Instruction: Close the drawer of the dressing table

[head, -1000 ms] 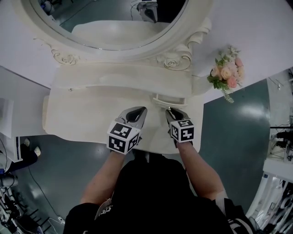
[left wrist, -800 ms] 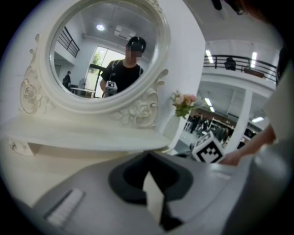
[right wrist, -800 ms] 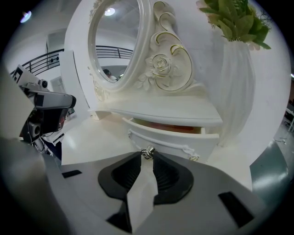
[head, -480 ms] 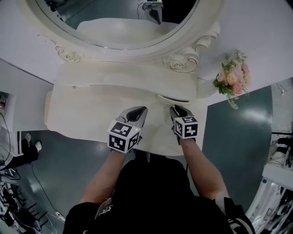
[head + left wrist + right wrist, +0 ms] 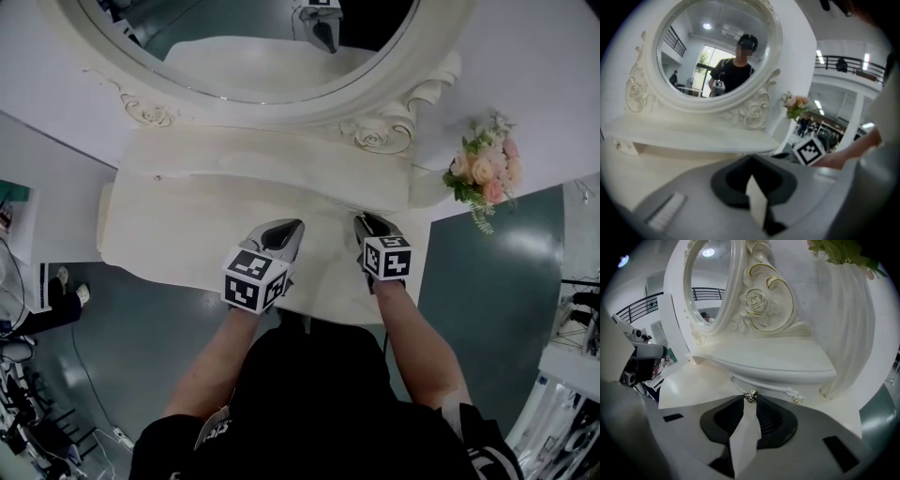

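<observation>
The white dressing table [image 5: 178, 234] carries an oval mirror [image 5: 253, 47]. Its small drawer [image 5: 780, 386] sits under the shelf at the right, with its front almost flush with the shelf edge. My right gripper [image 5: 750, 398] is at the drawer's small metal knob [image 5: 750, 395], and its two pads are closed on that knob. From the head view, the right gripper [image 5: 369, 222] points at the shelf edge and hides the drawer. My left gripper [image 5: 284, 230] rests over the tabletop to the left, shut and holding nothing; in its own view the left gripper [image 5: 751, 160] has its pads meeting.
A bunch of pink and cream flowers [image 5: 485, 173] stands on a white draped stand to the right of the table. The carved mirror frame [image 5: 761, 301] rises just behind the shelf. Dark green floor [image 5: 487, 272] lies to the right, and a person is reflected in the mirror.
The drawer stuck out from under the shelf earlier; it has slid in towards the mirror with my right gripper following it. The left gripper has stayed put.
</observation>
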Motion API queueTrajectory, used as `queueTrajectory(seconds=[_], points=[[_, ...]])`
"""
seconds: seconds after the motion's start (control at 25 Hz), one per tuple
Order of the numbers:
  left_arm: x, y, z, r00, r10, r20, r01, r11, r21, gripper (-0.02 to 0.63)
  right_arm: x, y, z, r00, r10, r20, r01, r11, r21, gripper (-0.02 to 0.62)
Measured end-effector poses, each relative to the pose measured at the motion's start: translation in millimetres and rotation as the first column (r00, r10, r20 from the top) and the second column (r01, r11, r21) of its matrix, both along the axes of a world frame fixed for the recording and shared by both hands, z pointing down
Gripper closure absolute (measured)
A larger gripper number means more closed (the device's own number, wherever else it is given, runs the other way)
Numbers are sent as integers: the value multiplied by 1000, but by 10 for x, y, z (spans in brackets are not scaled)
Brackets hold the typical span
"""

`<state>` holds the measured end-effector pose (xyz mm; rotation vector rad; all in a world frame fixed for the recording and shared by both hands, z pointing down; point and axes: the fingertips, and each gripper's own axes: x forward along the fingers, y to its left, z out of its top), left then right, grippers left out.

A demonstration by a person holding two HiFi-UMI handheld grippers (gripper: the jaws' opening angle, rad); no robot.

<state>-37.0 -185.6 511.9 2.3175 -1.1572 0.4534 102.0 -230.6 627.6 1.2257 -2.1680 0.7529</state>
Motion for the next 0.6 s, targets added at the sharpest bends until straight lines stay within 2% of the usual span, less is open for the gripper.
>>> queueTrajectory(seconds=[0.6], points=[[-32, -2, -35, 1000, 10, 20, -10, 1000, 5, 595, 23, -141, 40, 1000, 21, 17, -21, 1000, -1, 511]])
